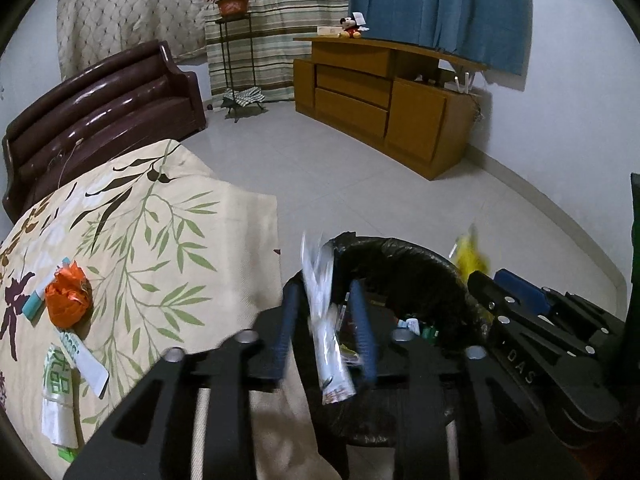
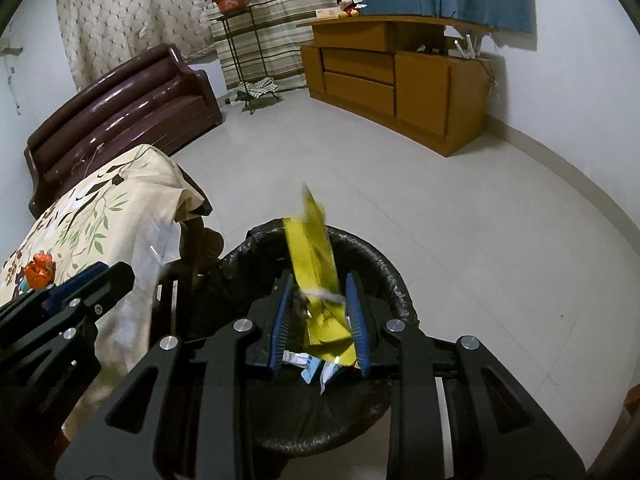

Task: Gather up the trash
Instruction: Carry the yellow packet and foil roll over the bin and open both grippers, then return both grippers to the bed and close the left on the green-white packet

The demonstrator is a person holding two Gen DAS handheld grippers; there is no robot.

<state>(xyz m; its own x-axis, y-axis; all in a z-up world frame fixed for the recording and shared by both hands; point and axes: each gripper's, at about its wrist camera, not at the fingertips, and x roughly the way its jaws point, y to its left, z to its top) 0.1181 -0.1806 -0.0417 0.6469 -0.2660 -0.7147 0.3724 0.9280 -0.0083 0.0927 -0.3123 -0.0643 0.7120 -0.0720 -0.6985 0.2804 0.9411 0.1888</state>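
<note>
A bin lined with a black bag stands on the floor beside the table; it also shows in the right wrist view. My left gripper is open over the bin's near rim, and a blurred silver-white wrapper hangs loose between its fingers. My right gripper is open over the bin, with a yellow wrapper loose between its fingers, blurred. Wrappers lie inside the bin. An orange crumpled wrapper and green-white packets lie on the table.
The table wears a cream leaf-print cloth. A dark brown sofa stands behind it. A wooden cabinet with a plush toy and a plant stand line the far wall. Pale tiled floor surrounds the bin.
</note>
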